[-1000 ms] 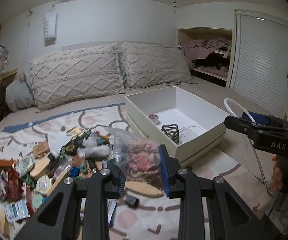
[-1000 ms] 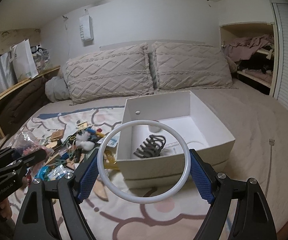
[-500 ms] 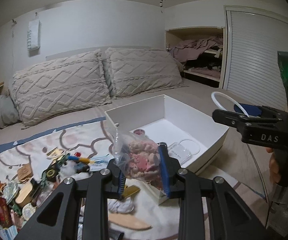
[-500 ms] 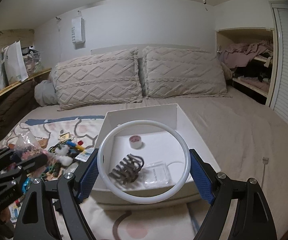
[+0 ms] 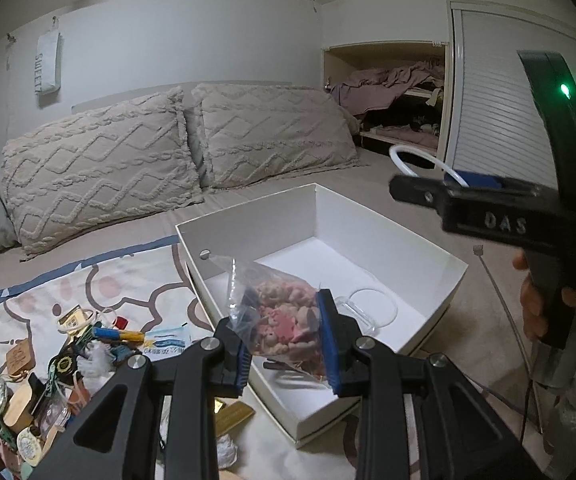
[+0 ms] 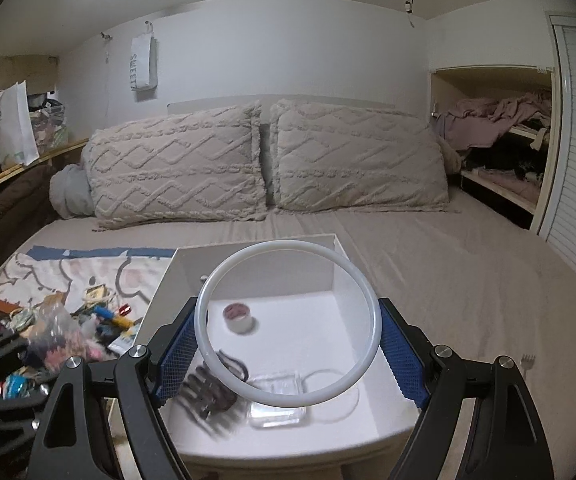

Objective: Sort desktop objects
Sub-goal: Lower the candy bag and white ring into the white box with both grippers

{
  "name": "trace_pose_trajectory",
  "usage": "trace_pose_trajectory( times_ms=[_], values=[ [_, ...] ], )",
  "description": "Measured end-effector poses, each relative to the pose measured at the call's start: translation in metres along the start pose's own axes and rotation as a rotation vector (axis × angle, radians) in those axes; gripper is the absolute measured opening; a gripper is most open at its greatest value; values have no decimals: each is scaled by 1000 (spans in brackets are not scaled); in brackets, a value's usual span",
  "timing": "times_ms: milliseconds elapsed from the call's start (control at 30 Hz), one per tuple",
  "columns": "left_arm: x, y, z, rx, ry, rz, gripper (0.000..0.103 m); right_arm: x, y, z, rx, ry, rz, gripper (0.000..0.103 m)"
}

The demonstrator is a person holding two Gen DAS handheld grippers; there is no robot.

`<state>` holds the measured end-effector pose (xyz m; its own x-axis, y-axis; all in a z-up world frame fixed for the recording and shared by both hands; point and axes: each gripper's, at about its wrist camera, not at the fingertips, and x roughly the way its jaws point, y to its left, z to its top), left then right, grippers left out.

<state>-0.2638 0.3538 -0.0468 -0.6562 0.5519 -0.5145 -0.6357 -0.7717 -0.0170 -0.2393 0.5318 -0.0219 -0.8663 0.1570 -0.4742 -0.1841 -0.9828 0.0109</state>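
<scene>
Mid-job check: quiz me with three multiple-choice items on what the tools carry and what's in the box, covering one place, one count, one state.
1. Where does the pile of small unsorted objects lie?
A. on the patterned blanket beside the white cardboard box
B. on the pillows
C. inside the box

2. How many beige textured pillows lean at the head of the bed?
A. one
B. two
C. four

3. What is the right tool doing?
A. hanging open and empty
B. gripping a fork
C. clamping a white plastic ring over the box

Answers: 1 A, the clutter spreads left of the box; 2 B, two stand side by side; 3 C, both blue pads press the ring's rim.
</scene>
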Motion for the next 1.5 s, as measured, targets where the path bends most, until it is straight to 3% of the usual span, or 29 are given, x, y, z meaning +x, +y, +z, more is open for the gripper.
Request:
trace_pose_trajectory(
  times_ms=[233, 600, 1000, 1233, 1500],
  values=[
    [22, 1, 11, -2, 5, 4, 29, 39, -7, 14, 11, 28, 18, 85],
    [60, 20, 39, -66, 18, -2, 29, 101, -13, -2, 77, 184, -3, 85],
    [118, 36, 71, -78, 82, -9, 29, 123, -11, -5, 72, 268, 25, 85],
    [150, 33, 69, -9, 128, 36, 29, 138, -17, -9, 117, 350, -22, 85],
    [169, 37, 54, 10, 183, 27, 29, 145, -22, -12, 161, 400, -8, 85]
  ],
)
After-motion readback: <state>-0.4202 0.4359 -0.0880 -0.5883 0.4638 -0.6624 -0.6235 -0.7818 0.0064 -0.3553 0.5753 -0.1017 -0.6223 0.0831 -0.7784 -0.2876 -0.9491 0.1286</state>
